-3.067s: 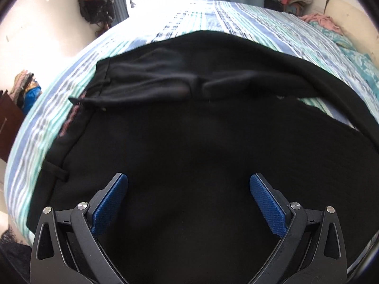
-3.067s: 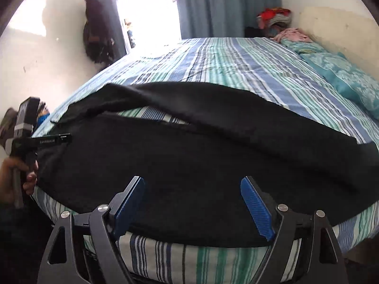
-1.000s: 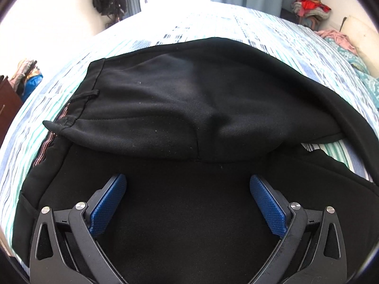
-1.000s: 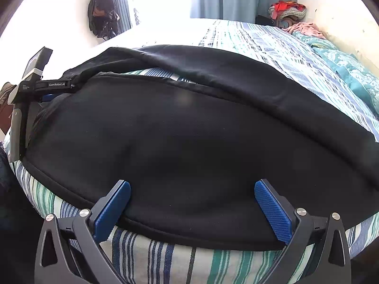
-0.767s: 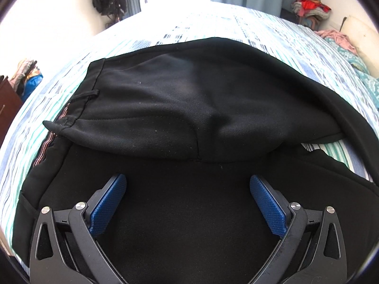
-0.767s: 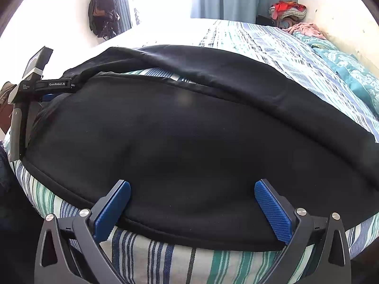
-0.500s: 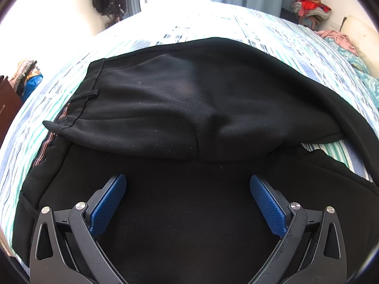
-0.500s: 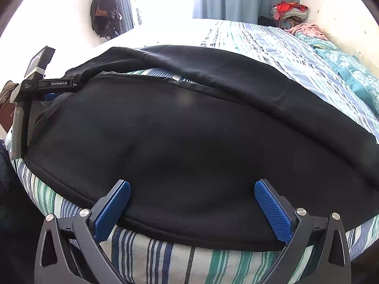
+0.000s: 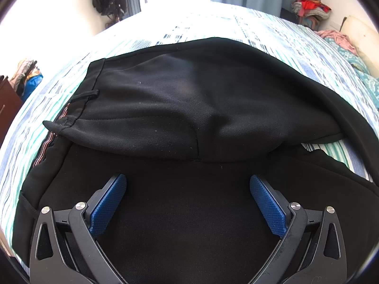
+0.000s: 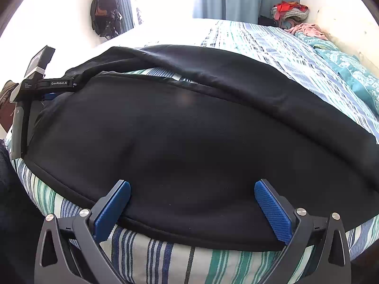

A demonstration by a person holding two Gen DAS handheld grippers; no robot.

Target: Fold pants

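Black fabric filled the centre of both views: the pants (image 9: pixel 180 108) lay spread on the striped bedsheet (image 10: pixel 272 47), waistband at centre left of the left wrist view, the two legs running off to the right. One leg (image 10: pixel 236 80) lay across the upper part of the right wrist view, the other leg (image 10: pixel 189 153) across the middle and lower part, with a narrow wedge of sheet showing between them. This layout probably served a lengthwise fold, one leg to be brought over the other.

Left gripper (image 9: pixel 188 201): jaws spread wide, nothing between the blue pads (image 9: pixel 109 203); it hovered over the seat area at lower centre, apparently placed to seize or steady the waist end. It also appeared at the left edge of the right wrist view (image 10: pixel 45 87), level with the waist end.

Right gripper (image 10: pixel 192 209): jaws likewise spread and empty, straddling the near hem edge where the cloth overhung the mattress edge at lower centre, a position suited to pinching that edge.

Containers: none was visible. A heap of clothes (image 10: pixel 290 10) sat at upper right, and a dark bag (image 10: pixel 104 7) hung at upper left.
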